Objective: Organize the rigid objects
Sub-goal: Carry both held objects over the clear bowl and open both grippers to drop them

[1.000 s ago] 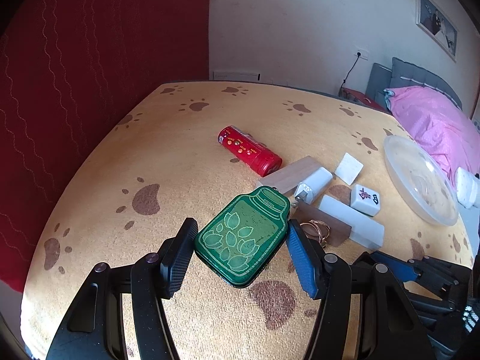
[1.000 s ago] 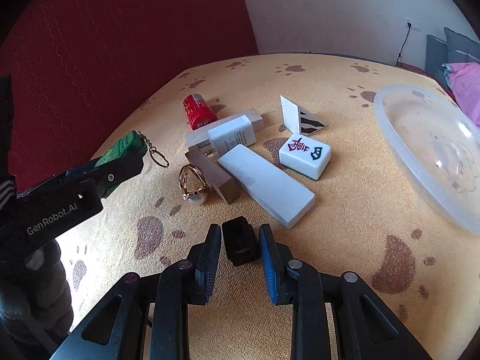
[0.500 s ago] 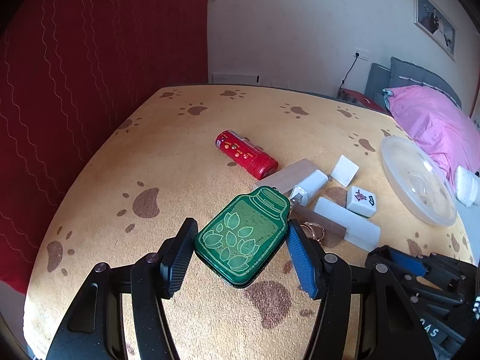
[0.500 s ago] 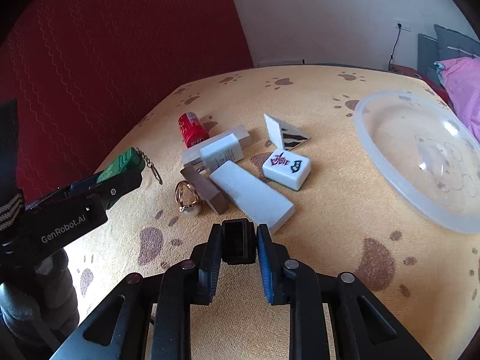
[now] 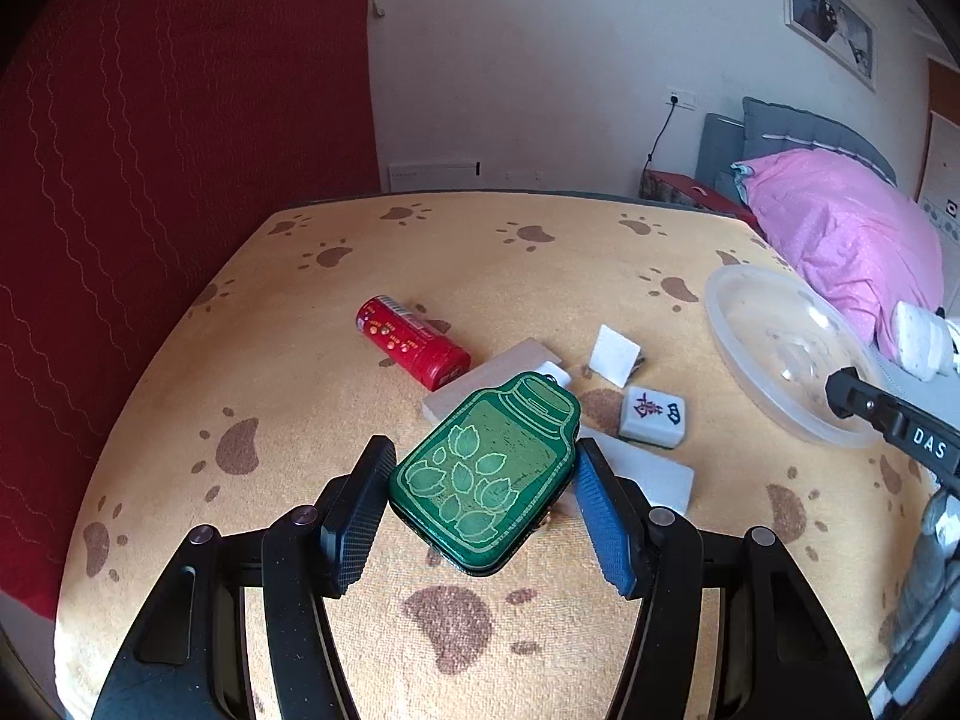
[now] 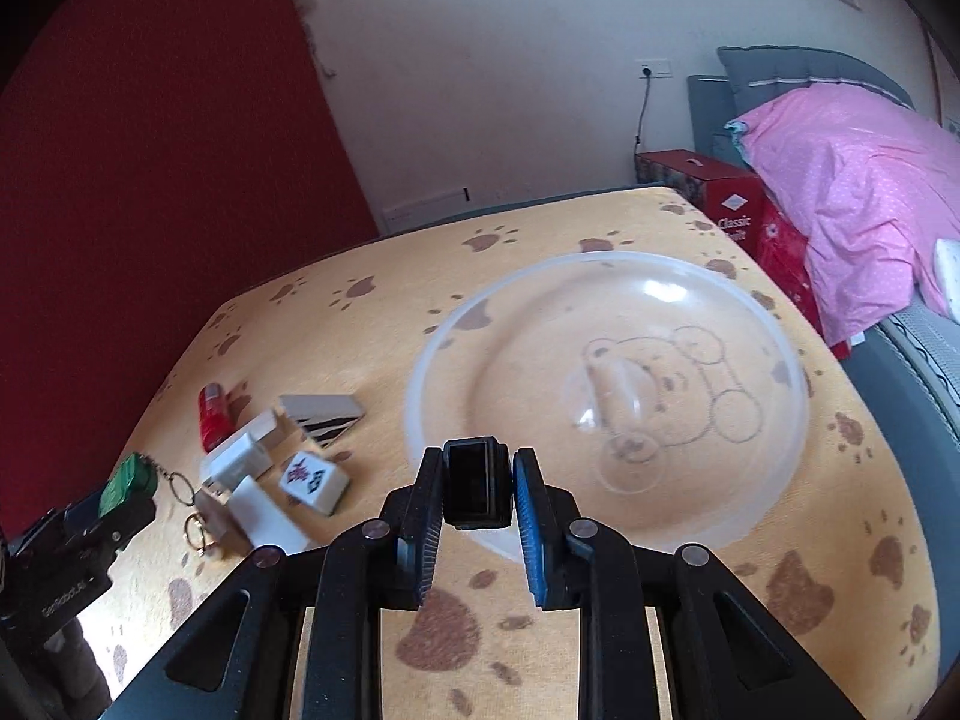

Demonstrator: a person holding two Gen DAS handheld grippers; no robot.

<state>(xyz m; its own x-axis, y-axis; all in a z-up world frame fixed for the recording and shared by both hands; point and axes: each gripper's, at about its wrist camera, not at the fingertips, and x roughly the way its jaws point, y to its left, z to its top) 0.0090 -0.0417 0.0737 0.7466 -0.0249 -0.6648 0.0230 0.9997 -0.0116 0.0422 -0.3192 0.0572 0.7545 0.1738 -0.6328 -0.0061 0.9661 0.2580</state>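
Black and small, the boxy plastic block [image 6: 477, 483] has come up off the yellow paw-print tabletop [image 6: 336, 324] and now hangs at the near rim of the clear plastic bowl with a bear drawing [image 6: 606, 372] (likely its destination). The right tongs [image 6: 477, 489] are pressed tight on it. The left tongs [image 5: 480, 480], partly spread, still pinch the green jar-shaped tin [image 5: 486, 468] above the remaining clutter.

Both wrist views angled down, close (sharing bowl [image 5: 780, 354]).
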